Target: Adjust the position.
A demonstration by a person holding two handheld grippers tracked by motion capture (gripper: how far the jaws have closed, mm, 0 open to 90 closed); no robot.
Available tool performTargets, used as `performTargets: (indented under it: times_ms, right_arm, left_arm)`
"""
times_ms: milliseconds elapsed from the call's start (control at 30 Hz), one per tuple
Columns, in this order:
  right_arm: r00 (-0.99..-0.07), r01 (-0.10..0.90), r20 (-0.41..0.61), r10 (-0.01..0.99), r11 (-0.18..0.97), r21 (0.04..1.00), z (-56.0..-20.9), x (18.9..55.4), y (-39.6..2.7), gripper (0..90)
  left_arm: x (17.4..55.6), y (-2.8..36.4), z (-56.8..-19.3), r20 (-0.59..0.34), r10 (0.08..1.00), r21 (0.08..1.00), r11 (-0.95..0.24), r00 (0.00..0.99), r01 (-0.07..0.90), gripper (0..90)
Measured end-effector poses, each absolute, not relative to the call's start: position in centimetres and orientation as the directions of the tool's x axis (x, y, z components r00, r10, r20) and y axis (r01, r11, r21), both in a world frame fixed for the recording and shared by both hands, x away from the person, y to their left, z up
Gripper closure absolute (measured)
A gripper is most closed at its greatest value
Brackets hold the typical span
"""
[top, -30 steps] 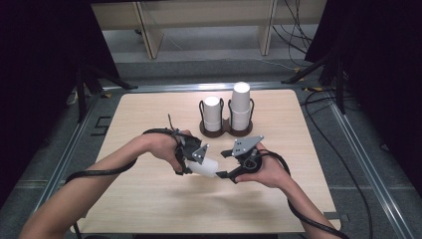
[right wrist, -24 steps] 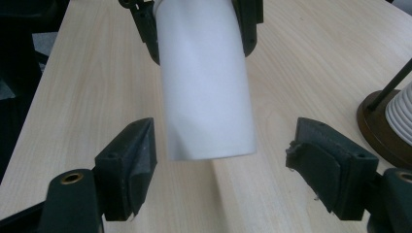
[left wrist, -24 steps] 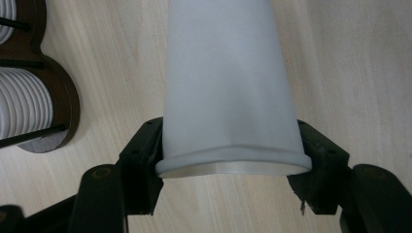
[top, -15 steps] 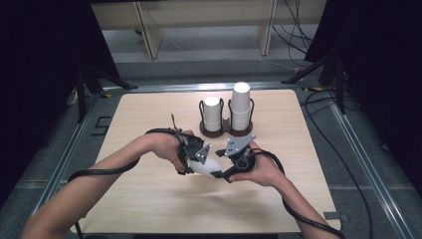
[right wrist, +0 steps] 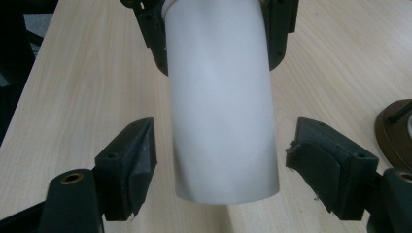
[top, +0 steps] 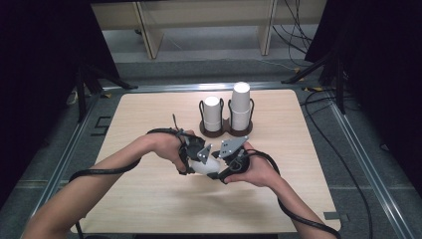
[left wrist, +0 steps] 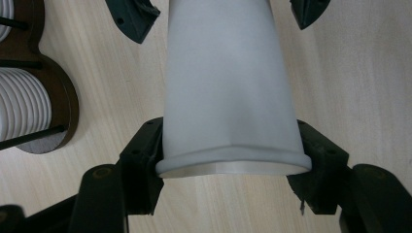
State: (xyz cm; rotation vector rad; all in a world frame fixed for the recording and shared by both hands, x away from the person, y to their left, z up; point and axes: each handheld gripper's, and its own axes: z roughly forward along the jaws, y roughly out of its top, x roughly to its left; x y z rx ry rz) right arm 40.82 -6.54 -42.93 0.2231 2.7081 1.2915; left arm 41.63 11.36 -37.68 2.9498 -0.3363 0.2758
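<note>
Here our left gripper (left wrist: 233, 194) clamps the paper cup (left wrist: 228, 87) at its rim; our right gripper (right wrist: 221, 170) straddles its base, jaws apart, so we should close squarely before pulling.

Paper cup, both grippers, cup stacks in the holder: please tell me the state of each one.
paper cup: lying sideways, held above the table
left gripper: shut on the cup's rim end
right gripper: open, jaws either side of the cup's base end, not touching
two cup stacks: upright, upside down in the wooden holder
</note>
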Motion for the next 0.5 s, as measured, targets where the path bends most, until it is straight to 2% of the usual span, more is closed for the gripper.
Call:
performTargets:
  times_ms: [67, 133, 367, 433, 500]
  right_arm:
    - [-0.982, 0.056, -0.071, 0.176, 0.623, 0.78, -42.99, 40.98, -6.39, 25.2]
    - [-0.982, 0.084, -0.043, 0.186, 0.625, 0.776, -43.09, 40.86, -6.24, 25.4]
    - [-0.983, 0.085, -0.035, 0.178, 0.623, 0.777, -43.26, 40.84, -5.91, 27.3]
    - [-0.982, 0.072, -0.054, 0.18, 0.624, 0.778, -43.34, 40.93, -5.85, 27.6]
    - [-0.984, 0.073, -0.048, 0.174, 0.628, 0.775, -43.44, 40.93, -5.72, 27.9]
  left_arm:
    - [41.62, 11.37, -37.69, 0.198, -0.206, 0.137, -0.962, 0.958, -0.235, 36.5]
    - [41.61, 11.37, -37.69, 0.198, -0.208, 0.135, -0.962, 0.958, -0.237, 36.5]
    - [41.53, 11.36, -37.69, 0.198, -0.21, 0.141, -0.961, 0.958, -0.24, 36.6]
    - [41.42, 11.37, -37.78, 0.191, -0.187, 0.165, -0.962, 0.964, -0.219, 36.7]
    - [41.56, 11.3, -37.58, 0.198, -0.211, 0.141, -0.96, 0.957, -0.241, 36.7]
